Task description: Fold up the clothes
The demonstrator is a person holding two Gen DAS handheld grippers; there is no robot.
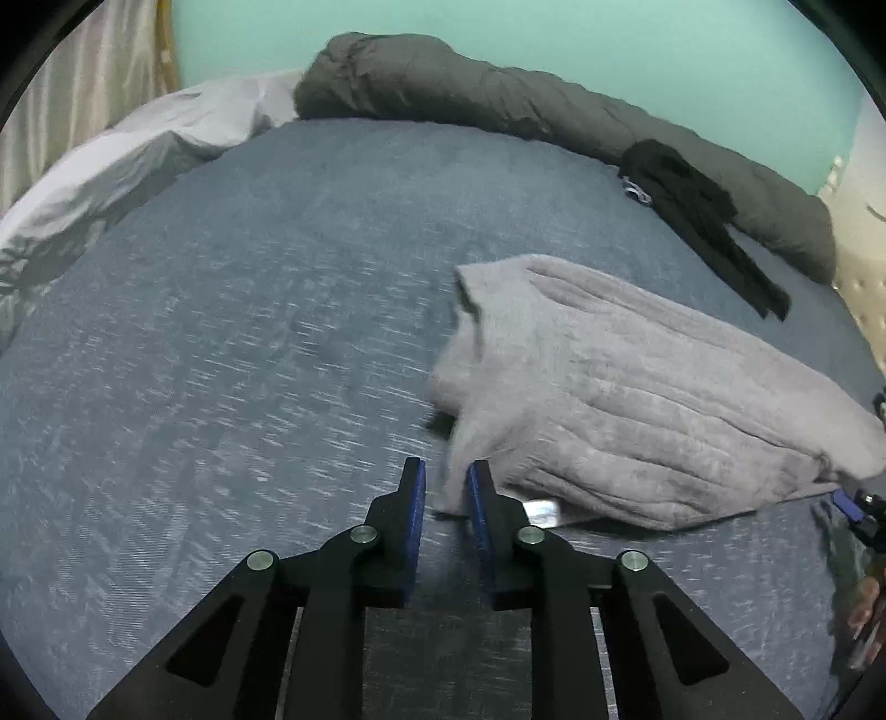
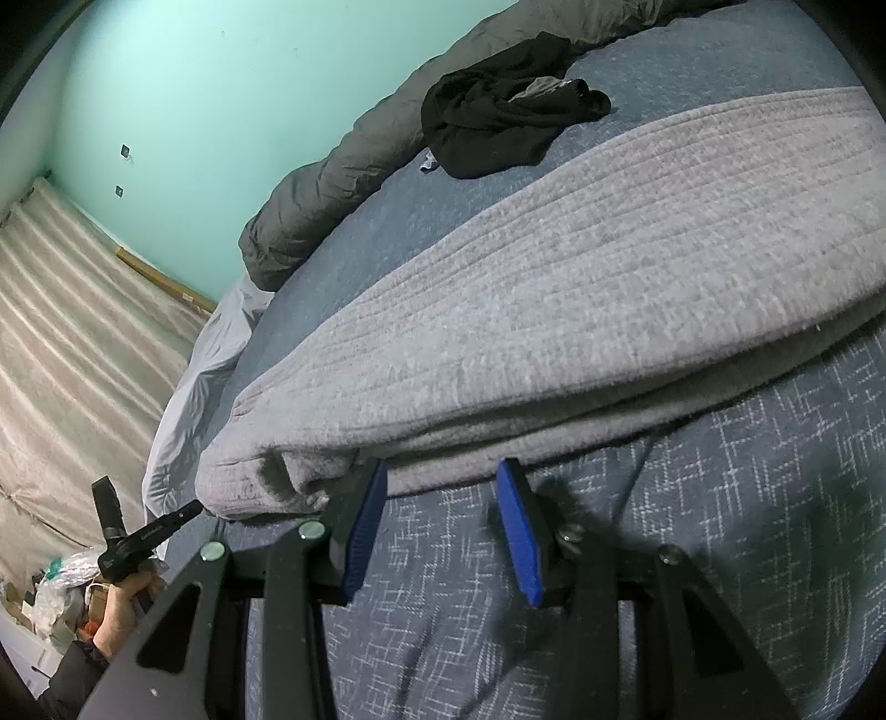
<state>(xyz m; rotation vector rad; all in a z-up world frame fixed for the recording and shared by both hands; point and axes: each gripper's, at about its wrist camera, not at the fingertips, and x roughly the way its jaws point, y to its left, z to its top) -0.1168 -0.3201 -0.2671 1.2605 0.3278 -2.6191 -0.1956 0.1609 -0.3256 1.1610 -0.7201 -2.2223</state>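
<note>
I'm looking at a blue bedspread (image 1: 232,343) w/ a white crosshatch print; it's spreading under & ahead of both grippers. Along its far edge, well beyond the left gripper (image 1: 446,482), a dark grey duvet (image 1: 498,105) is lying rolled against the teal wall (image 1: 554,39), and a pale sheet (image 1: 138,155) is bunching up far-left.

Next biggest: the grey ribbed sweater (image 1: 637,399), folded over on itself, is lying flat on the bedspread ahead & to the right of the left gripper. Its near-left corner is hanging just in front of the left gripper's blue pads (image 1: 416,498). Those pads are sitting a narrow gap apart w/ nothing between them, as far as I can tell; motion blur there, so contact w/ the corner is unclear.

In the right wrist view the same sweater is filling the space just ahead of the right gripper (image 2: 440,471), its layered near edge almost at the fingertips. The right gripper is spread wide, pinching nothing, bedspread showing between the pads.

A crumpled black garment (image 2: 498,116) is lying beyond the sweater, beside the duvet, well apart from both grippers.

Low-left of the right gripper, a hand (image 2: 124,603) is gripping the other tool's handle.
</note>
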